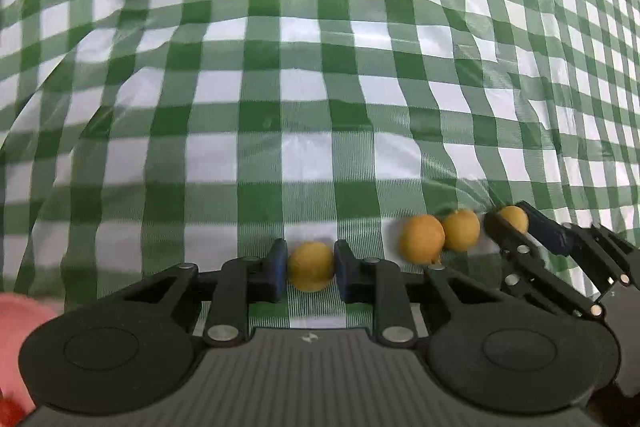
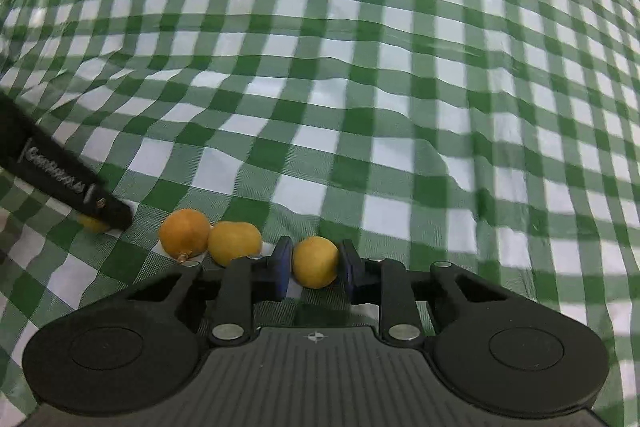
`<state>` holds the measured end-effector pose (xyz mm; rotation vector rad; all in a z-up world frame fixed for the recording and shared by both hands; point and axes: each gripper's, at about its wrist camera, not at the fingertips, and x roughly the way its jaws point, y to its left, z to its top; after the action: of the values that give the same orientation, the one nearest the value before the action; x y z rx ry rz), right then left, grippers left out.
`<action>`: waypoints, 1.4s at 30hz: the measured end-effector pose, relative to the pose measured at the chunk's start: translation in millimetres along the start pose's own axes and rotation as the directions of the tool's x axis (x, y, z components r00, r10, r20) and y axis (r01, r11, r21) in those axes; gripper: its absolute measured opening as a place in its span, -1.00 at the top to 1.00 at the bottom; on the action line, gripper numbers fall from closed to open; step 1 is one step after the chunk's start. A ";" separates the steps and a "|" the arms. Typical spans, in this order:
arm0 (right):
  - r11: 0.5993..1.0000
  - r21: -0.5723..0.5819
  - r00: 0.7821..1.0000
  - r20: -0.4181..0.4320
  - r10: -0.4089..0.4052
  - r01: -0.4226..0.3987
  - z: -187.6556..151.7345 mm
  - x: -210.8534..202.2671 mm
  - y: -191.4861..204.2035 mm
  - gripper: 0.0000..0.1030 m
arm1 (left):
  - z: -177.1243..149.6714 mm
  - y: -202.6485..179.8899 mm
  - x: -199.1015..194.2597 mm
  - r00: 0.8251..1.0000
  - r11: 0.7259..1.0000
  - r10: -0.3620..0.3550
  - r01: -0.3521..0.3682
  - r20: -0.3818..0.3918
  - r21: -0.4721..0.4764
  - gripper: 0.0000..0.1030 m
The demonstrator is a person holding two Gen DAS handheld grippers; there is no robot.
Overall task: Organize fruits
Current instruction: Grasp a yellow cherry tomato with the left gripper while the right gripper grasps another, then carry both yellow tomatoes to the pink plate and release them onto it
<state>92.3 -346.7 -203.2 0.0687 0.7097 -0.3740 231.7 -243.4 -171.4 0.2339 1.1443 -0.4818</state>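
Four small orange-yellow fruits lie in a loose row on the green-and-white checked cloth that covers the surface, and each tool has taken one end of that row.

The left tool (image 1: 311, 271) is clamped on the leftmost fruit (image 1: 311, 266): its two blue pads (image 1: 279, 269) press on either side of it, with the fruit sitting right at the fingertips, low against the cloth. From the right wrist camera only a sliver of this same fruit (image 2: 94, 223) shows, tucked under the dark finger of the left tool (image 2: 106, 213) (the finger carries some lettering that I cannot read).

The right tool (image 2: 315, 263) is closed in the same way on the rightmost fruit (image 2: 315, 262), the blue pads (image 2: 283, 263) touching both its flanks. Seen from the left wrist camera, that fruit (image 1: 513, 218) peeps out between the fingers of the right tool (image 1: 516, 223), which comes in from the lower right.

Between the two held fruits, the two middle fruits lie free on the cloth, touching each other: the rounder fruit (image 2: 184, 233), with a small brown stem end facing the camera, and the paler fruit (image 2: 235, 243) just beside the right tool's left finger.

The checked cloth (image 2: 360, 87) is rumpled, with soft folds running across it. No edge of the surface shows near the fruits. A pink shape (image 1: 16, 343) sits at the lower left corner of the left wrist view, too blurred to identify.
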 end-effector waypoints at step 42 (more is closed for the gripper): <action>0.920 -0.189 0.937 -0.004 0.348 -0.342 -52.8 -296.5 165.4 0.49 | -282.1 168.0 -277.7 0.979 0.932 0.156 -0.102 0.131 -0.348 0.46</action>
<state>-87.6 -90.2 -61.9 0.0097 0.6854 0.0319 -7.8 89.8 -42.9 -0.0300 1.0308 -0.1754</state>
